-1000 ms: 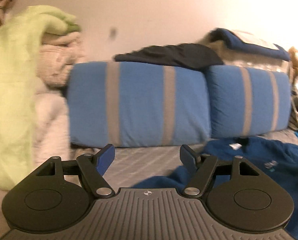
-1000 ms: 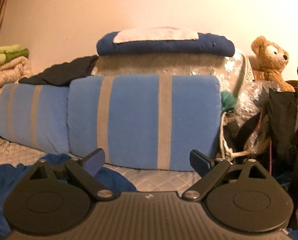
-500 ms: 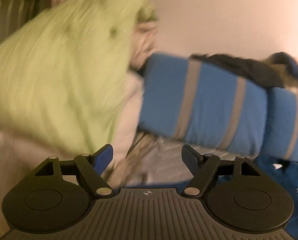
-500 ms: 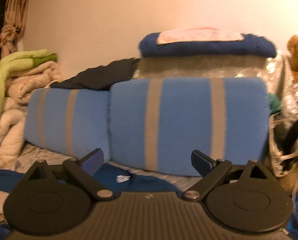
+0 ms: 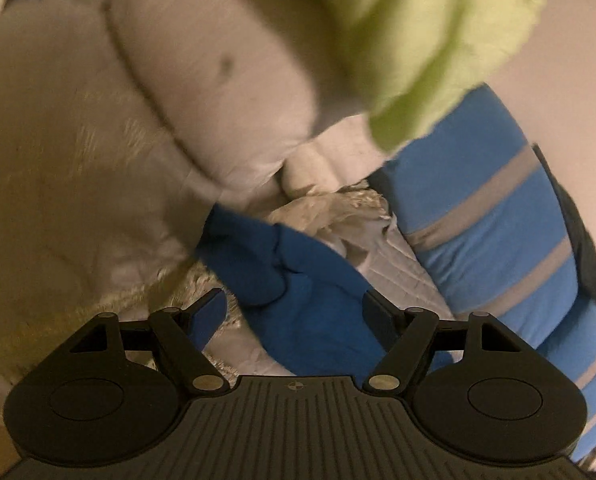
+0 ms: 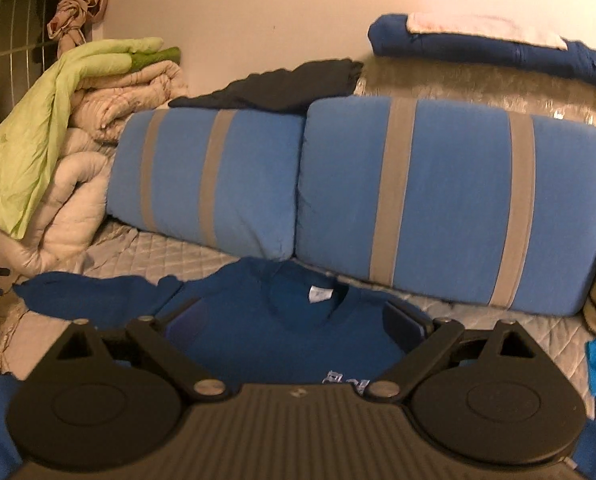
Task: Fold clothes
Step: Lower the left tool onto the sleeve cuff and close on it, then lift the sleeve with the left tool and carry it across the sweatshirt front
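A blue sweatshirt [image 6: 282, 328] lies spread on the quilted bed, collar and white tag toward the pillows, one sleeve [image 6: 94, 292] stretched to the left. My right gripper [image 6: 296, 320] is open and empty, hovering over the chest just below the collar. In the left wrist view the sleeve end [image 5: 298, 292] lies on the bedcover between the open fingers of my left gripper [image 5: 294, 314], which is open and empty just above it. The view is tilted and blurred.
Two blue pillows with grey stripes [image 6: 378, 192] stand along the back. A dark garment [image 6: 282, 88] lies on top of them. A pile of beige quilts with a green sheet [image 6: 58, 128] [image 5: 438, 40] stands at the left. A folded navy blanket [image 6: 490, 48] sits at the back right.
My left gripper has swung left and tilted down over the sweatshirt's sleeve by the quilt pile. My right gripper has moved left and down over the collar. Both stayed open.
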The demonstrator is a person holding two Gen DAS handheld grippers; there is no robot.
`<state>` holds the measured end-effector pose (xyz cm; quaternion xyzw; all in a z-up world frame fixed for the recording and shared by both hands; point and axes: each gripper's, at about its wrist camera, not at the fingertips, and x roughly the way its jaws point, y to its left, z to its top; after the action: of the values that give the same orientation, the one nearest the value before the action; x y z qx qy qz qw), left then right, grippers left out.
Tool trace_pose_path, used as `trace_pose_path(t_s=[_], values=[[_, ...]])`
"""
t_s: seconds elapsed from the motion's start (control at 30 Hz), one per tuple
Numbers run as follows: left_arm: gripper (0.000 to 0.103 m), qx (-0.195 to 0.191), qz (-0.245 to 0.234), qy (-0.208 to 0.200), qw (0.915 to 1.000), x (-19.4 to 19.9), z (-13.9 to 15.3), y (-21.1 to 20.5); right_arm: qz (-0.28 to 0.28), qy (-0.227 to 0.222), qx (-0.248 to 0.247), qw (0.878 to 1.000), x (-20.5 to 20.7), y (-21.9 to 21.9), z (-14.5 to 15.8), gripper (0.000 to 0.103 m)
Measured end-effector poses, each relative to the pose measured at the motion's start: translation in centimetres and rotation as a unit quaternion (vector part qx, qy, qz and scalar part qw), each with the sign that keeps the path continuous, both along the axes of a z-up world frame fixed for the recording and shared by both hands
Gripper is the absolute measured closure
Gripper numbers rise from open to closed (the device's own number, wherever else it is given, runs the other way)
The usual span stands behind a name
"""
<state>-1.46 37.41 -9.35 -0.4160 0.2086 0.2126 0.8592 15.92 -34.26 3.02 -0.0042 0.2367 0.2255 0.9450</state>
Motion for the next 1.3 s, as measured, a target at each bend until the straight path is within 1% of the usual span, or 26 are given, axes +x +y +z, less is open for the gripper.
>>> trace_pose_path(t_s=[0.07,0.13,0.17,0.23,0.3,0.4,0.5,0.57,0.6,0.63,0.73,0.8,0.87,0.93,1.0,1.13,1.17,1.2,1.23,1.3], values=[[0.031,-0.022,0.010,-0.008,0.9997,0.0,-1.1,0.6,-0.001,0.007,-0.002,1.000,-0.3,0.0,-0.5,0.004],[0.039,-0.041,0.015,-0.018,0.9989,0.0,-2.0,0.9,-0.004,0.012,-0.008,1.000,-0.7,0.1,-1.0,0.004],[0.041,-0.048,0.014,-0.022,0.9985,0.1,-2.3,0.9,-0.004,0.014,-0.012,1.000,-0.9,0.2,-1.2,0.004],[0.048,-0.049,0.008,-0.021,0.9986,0.4,-2.7,0.7,-0.001,0.017,-0.016,1.000,-1.4,0.5,-1.6,0.004],[0.052,-0.050,0.001,-0.020,0.9986,0.7,-3.1,0.5,0.004,0.020,-0.019,1.000,-1.8,0.8,-1.9,0.004],[0.054,-0.051,-0.002,-0.010,0.9986,1.2,-3.6,0.4,0.010,0.023,-0.020,0.999,-2.1,1.2,-2.2,0.004],[0.069,-0.054,0.000,-0.008,0.9985,1.7,-4.2,0.7,0.016,0.029,-0.015,0.999,-2.4,1.7,-2.3,0.004],[0.072,-0.058,0.004,-0.006,0.9983,2.0,-4.7,0.8,0.020,0.031,-0.013,0.999,-2.5,1.9,-2.4,0.004],[0.076,-0.057,0.005,-0.005,0.9984,2.0,-4.7,0.7,0.022,0.032,-0.013,0.999,-2.7,2.1,-2.4,0.004],[0.083,-0.056,0.006,-0.001,0.9984,2.3,-4.8,0.8,0.024,0.032,-0.012,0.999,-2.8,2.2,-2.5,0.004],[0.091,-0.045,0.006,0.012,0.9989,2.4,-4.4,0.4,0.031,0.036,-0.010,0.999,-3.1,2.7,-2.8,0.004],[0.092,-0.026,0.006,0.021,0.9994,2.5,-3.7,0.0,0.034,0.041,-0.010,0.998,-3.2,3.1,-3.2,0.004],[0.093,0.007,0.004,0.032,0.9995,2.7,-2.3,-0.7,0.036,0.049,-0.008,0.998,-3.2,3.5,-3.6,0.004],[0.094,0.053,-0.003,0.049,0.9974,3.1,-0.7,-1.7,0.035,0.058,-0.004,0.998,-3.1,3.8,-4.2,0.004],[0.094,0.107,-0.017,0.061,0.9922,3.6,1.2,-3.2,0.033,0.067,0.000,0.997,-3.1,4.1,-4.8,0.004],[0.095,0.197,-0.043,0.071,0.9768,4.5,4.6,-6.2,0.023,0.076,0.005,0.997,-3.0,4.1,-5.7,0.004],[0.095,0.223,-0.052,0.073,0.9706,4.9,5.5,-7.2,0.019,0.078,0.007,0.997,-2.9,4.0,-5.8,0.004],[0.095,0.242,-0.058,0.074,0.9658,5.2,6.1,-8.0,0.016,0.079,0.008,0.997,-2.9,4.0,-6.0,0.004],[0.095,0.266,-0.067,0.075,0.9587,5.7,7.0,-9.0,0.013,0.081,0.010,0.997,-2.8,3.9,-6.1,0.004],[0.095,0.297,-0.079,0.078,0.9484,6.4,8.1,-10.6,0.008,0.087,0.011,0.996,-2.7,3.9,-6.3,0.004]])
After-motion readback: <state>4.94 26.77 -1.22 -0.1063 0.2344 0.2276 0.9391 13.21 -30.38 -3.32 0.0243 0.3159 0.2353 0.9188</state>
